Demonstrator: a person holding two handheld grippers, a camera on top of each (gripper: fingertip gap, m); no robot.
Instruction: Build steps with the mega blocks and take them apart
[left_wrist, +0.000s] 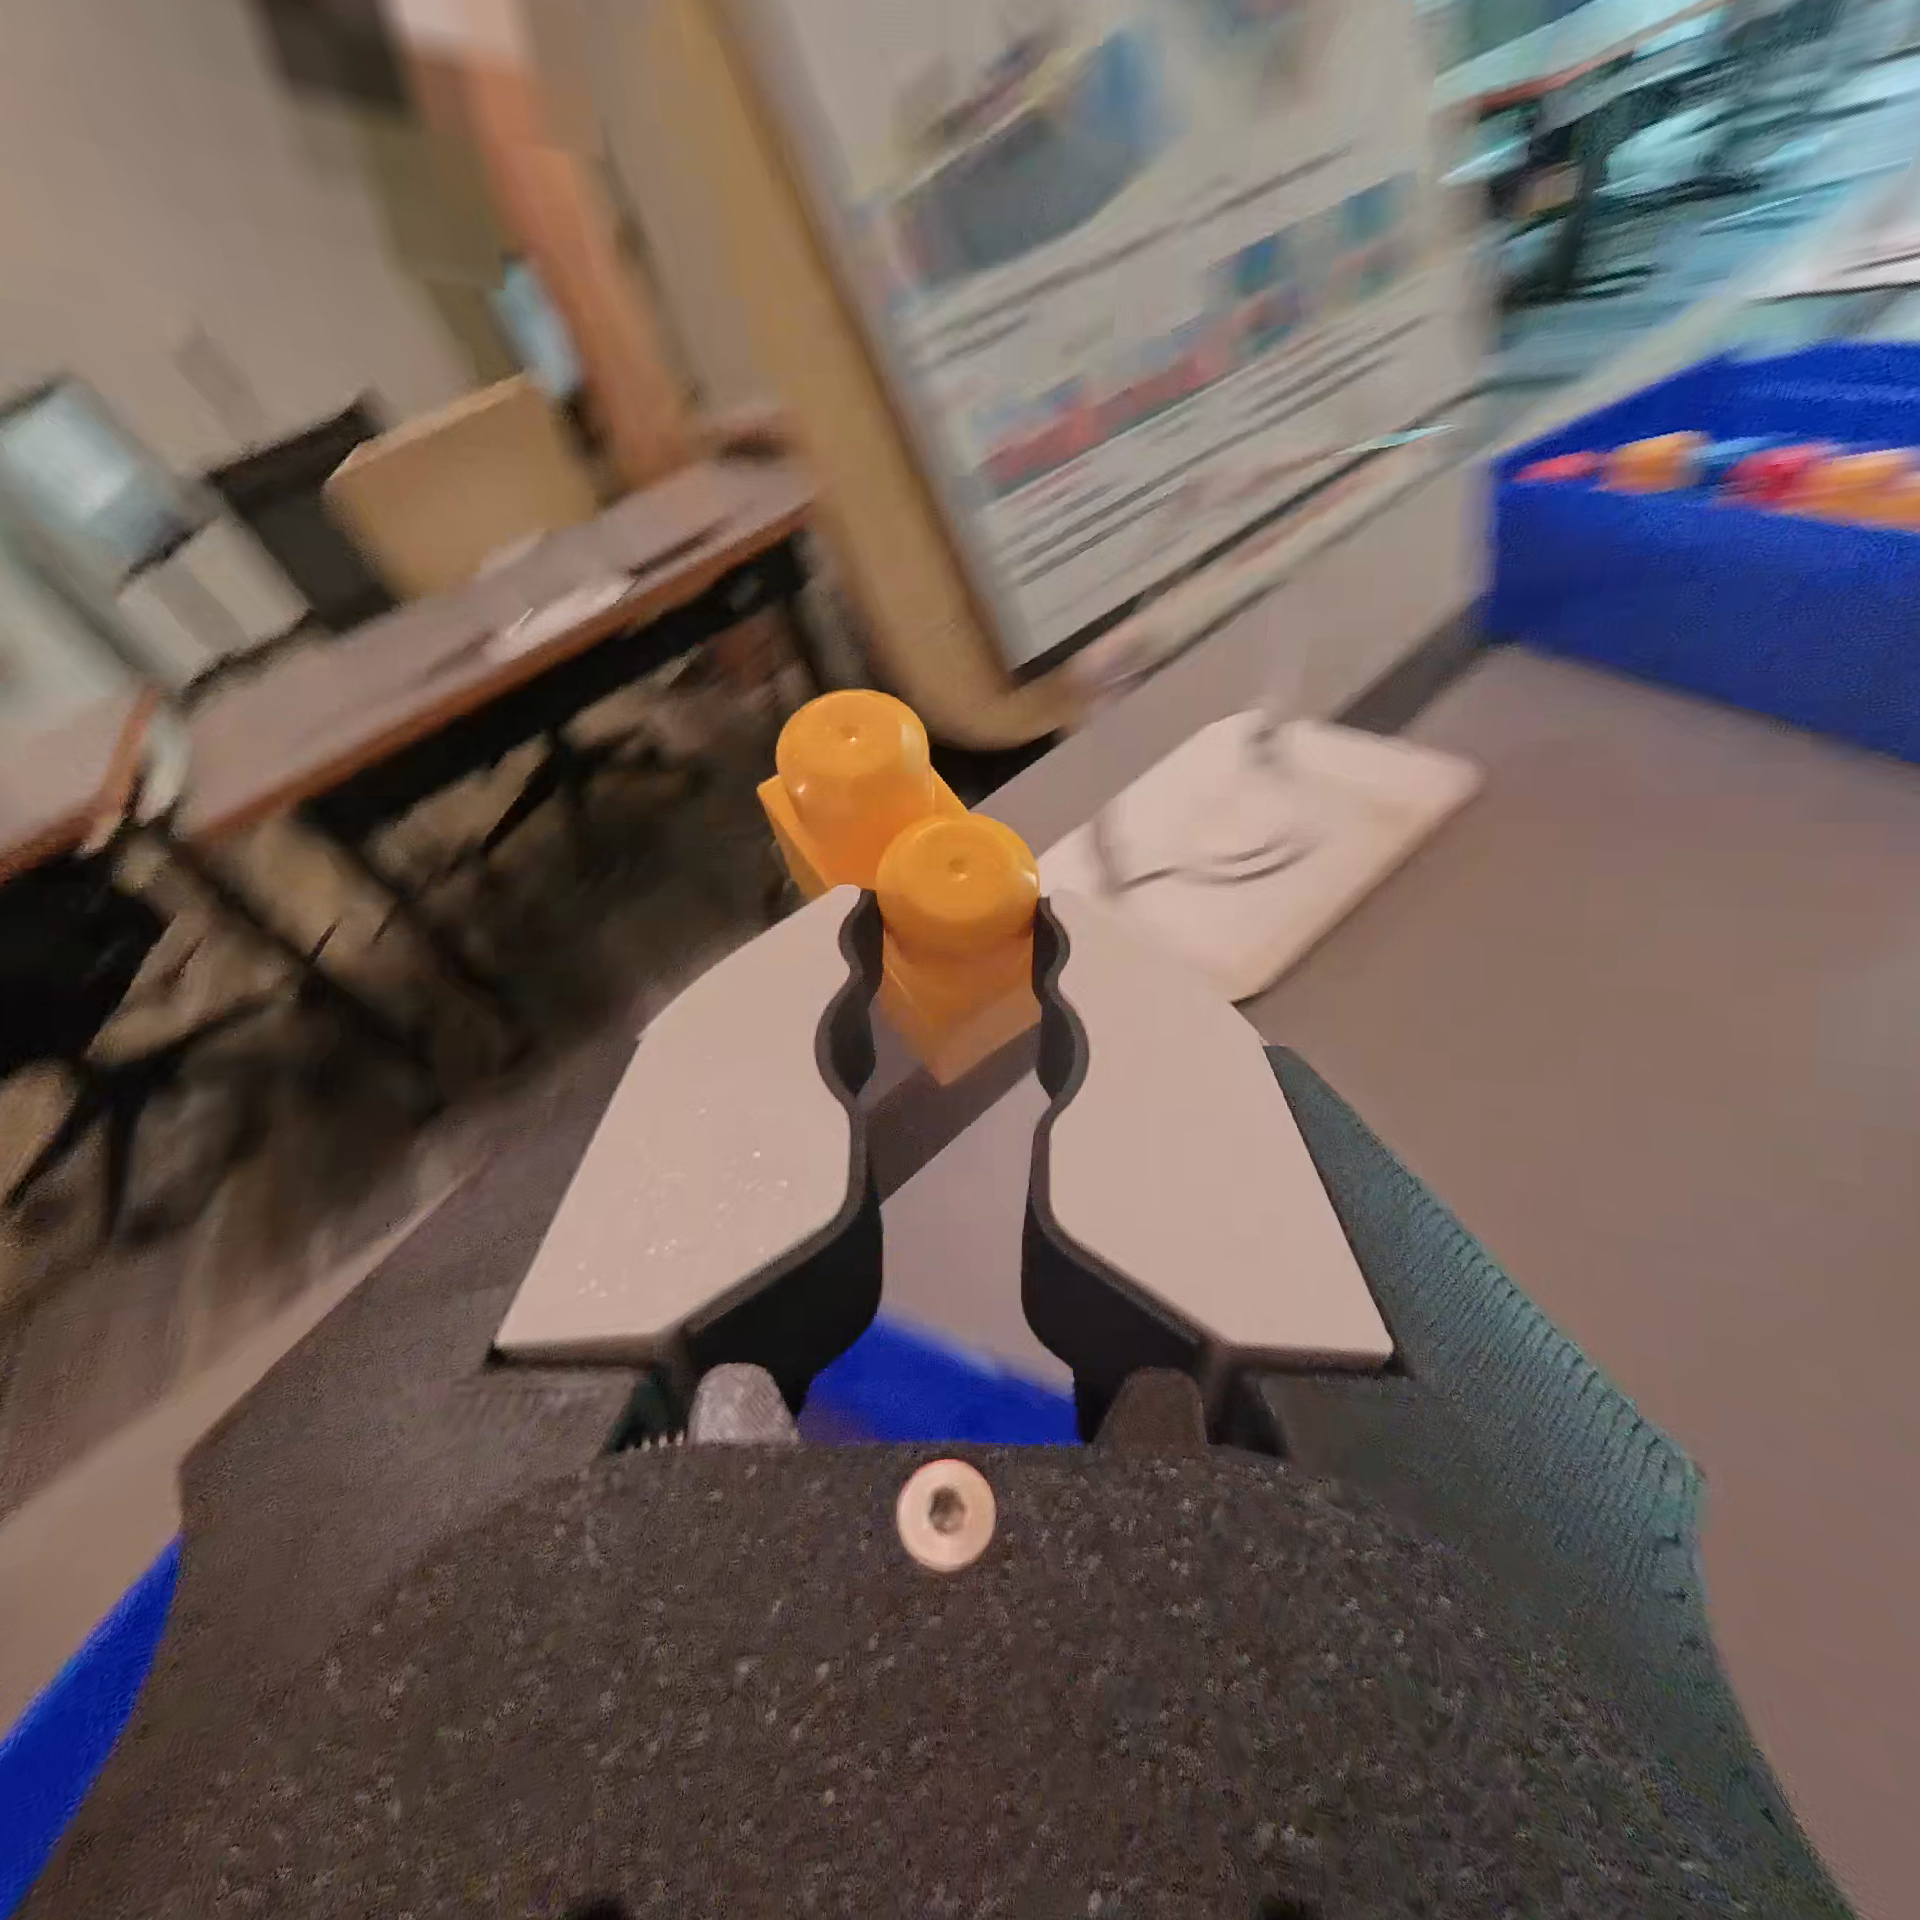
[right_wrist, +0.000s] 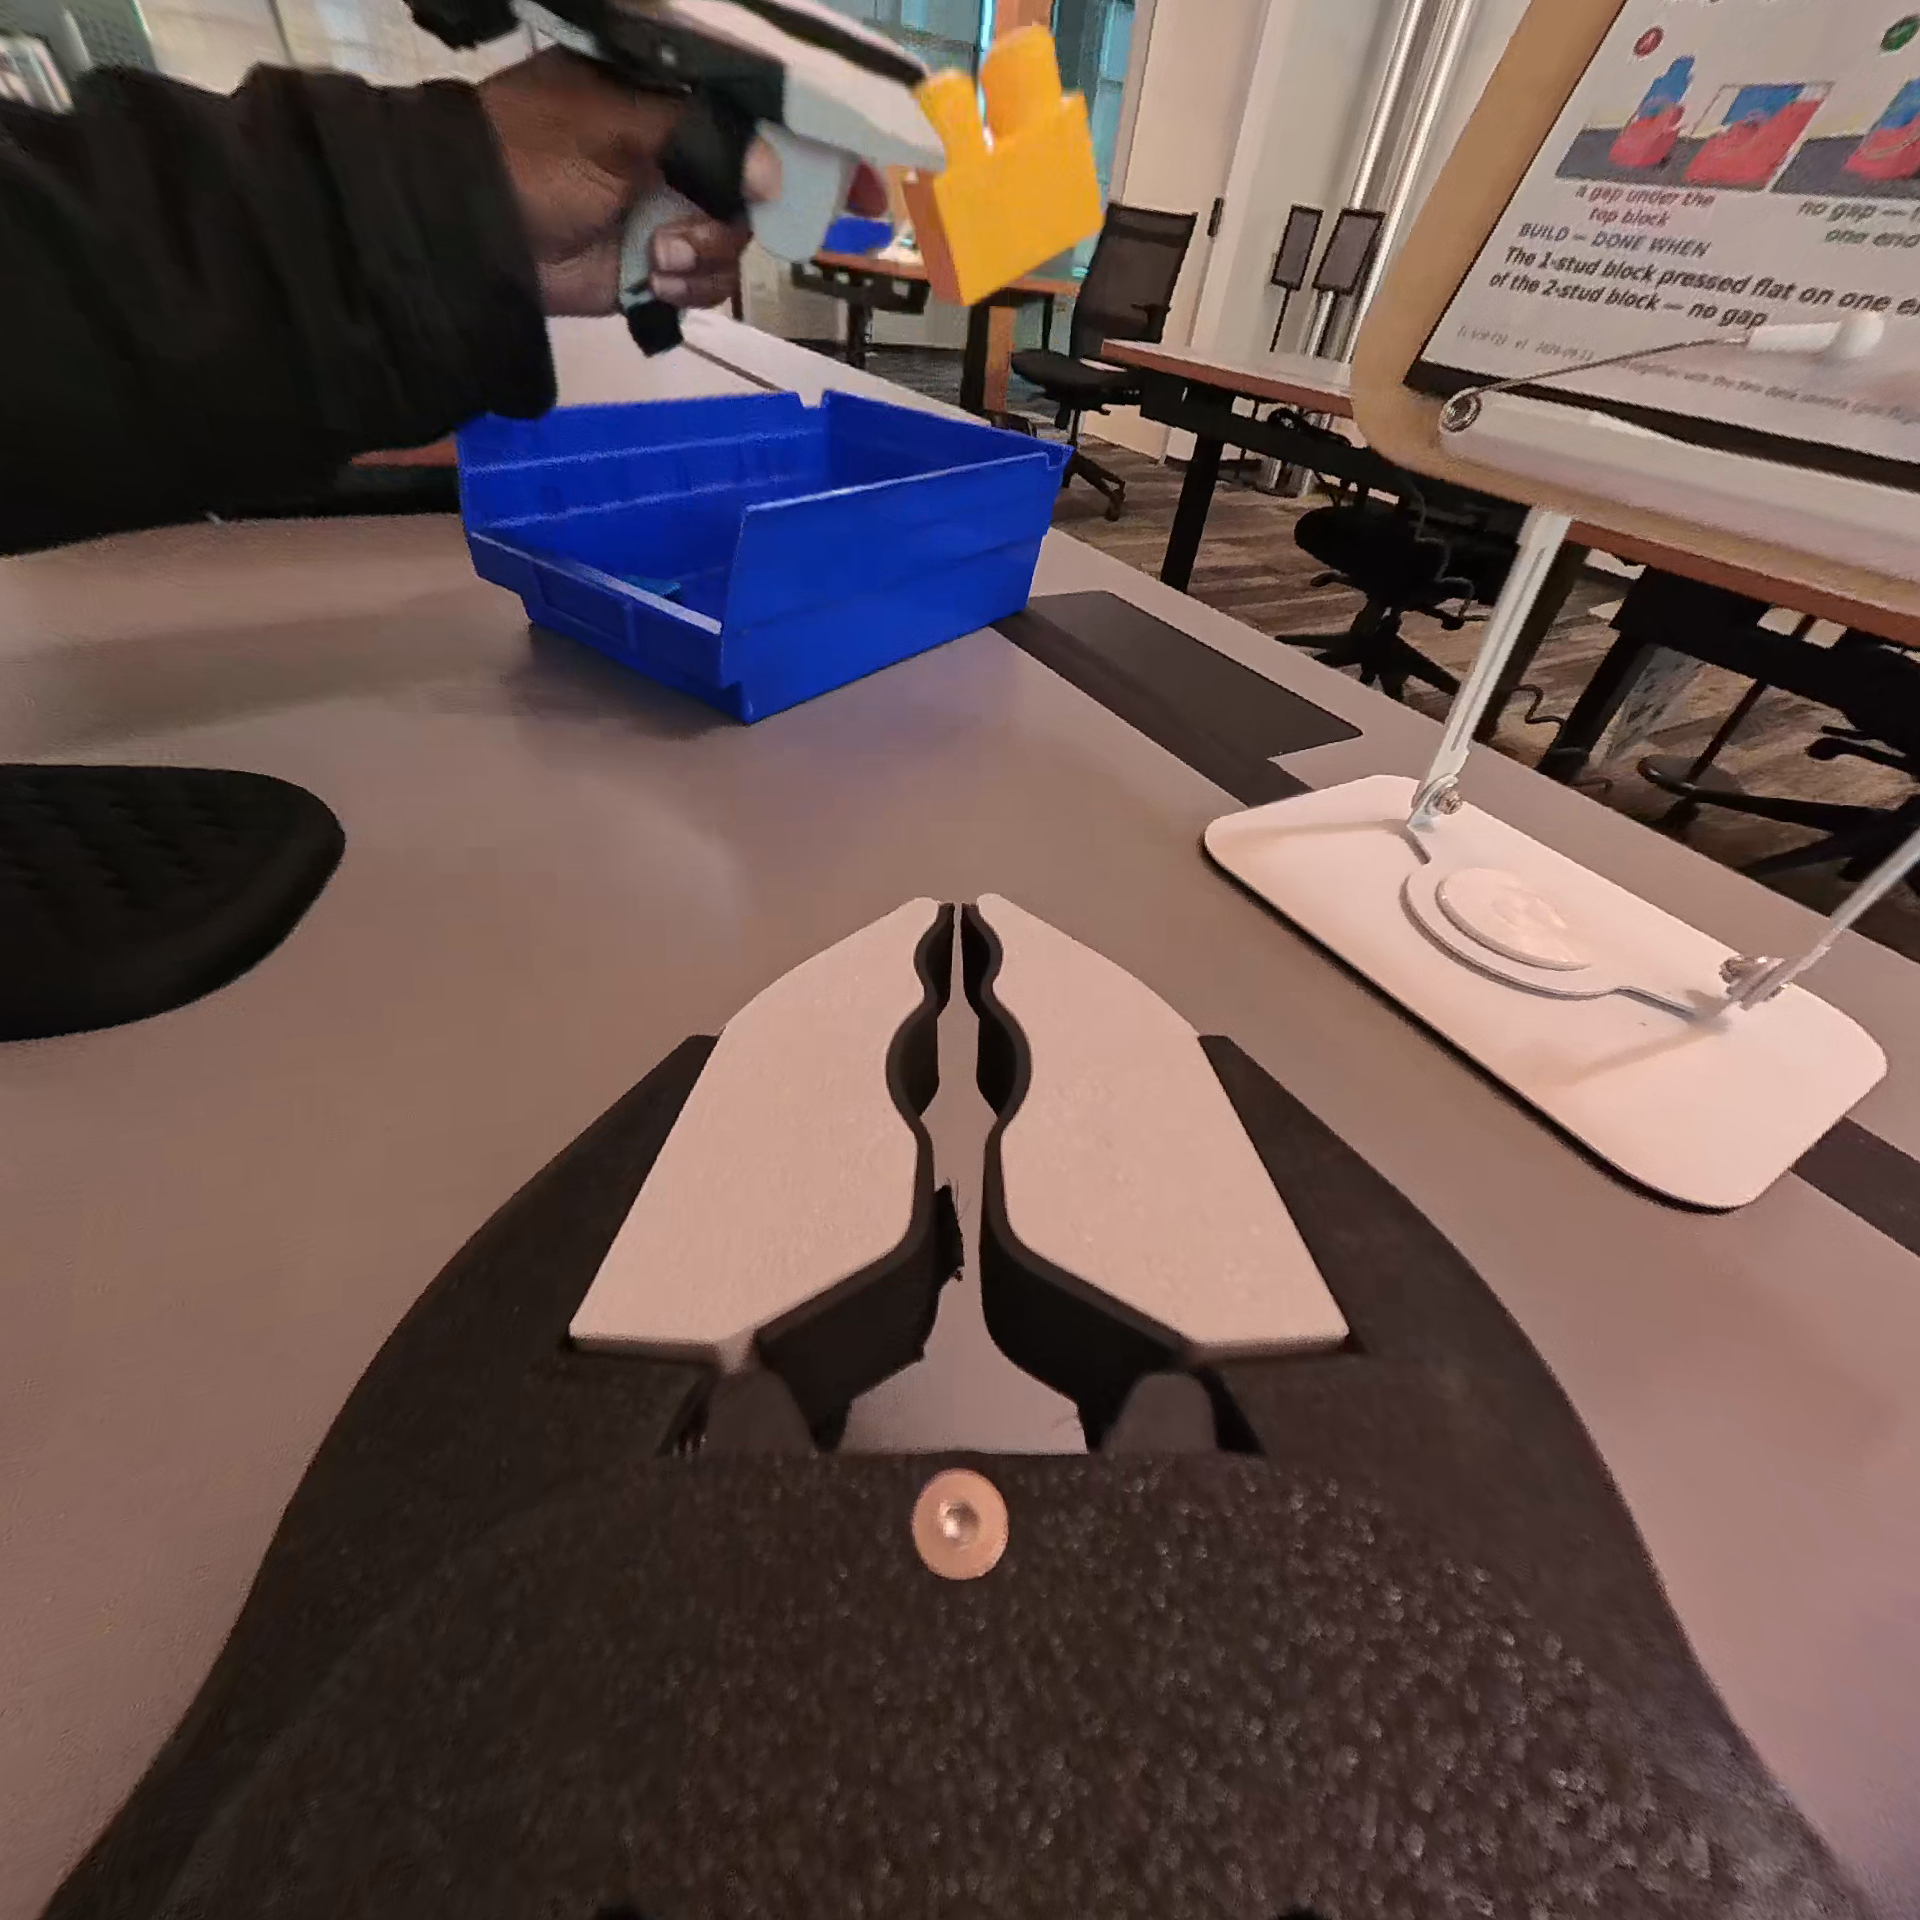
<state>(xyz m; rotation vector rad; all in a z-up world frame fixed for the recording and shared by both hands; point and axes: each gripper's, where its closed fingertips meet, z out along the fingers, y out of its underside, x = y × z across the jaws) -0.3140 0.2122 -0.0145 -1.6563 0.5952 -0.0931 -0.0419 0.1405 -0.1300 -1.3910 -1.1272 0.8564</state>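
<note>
Left gripper (left_wrist: 951, 914) clamps orange two-stud block (left_wrist: 904, 831) at fingertips; right gripper (right_wrist: 957, 914) closed, empty.

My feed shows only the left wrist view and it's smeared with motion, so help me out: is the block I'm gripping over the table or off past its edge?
Observer: The right wrist view shows the orange block held high in the air by the left gripper, above and behind a blue bin that sits on the table.
Operator: What is the right gripper doing?
Observer: The right gripper is shut, holds nothing and points low across the table.
Operator: Is anything in that bin?
Observer: The part of the floor I can see shows only a small blue piece; the walls hide the rest.
</note>
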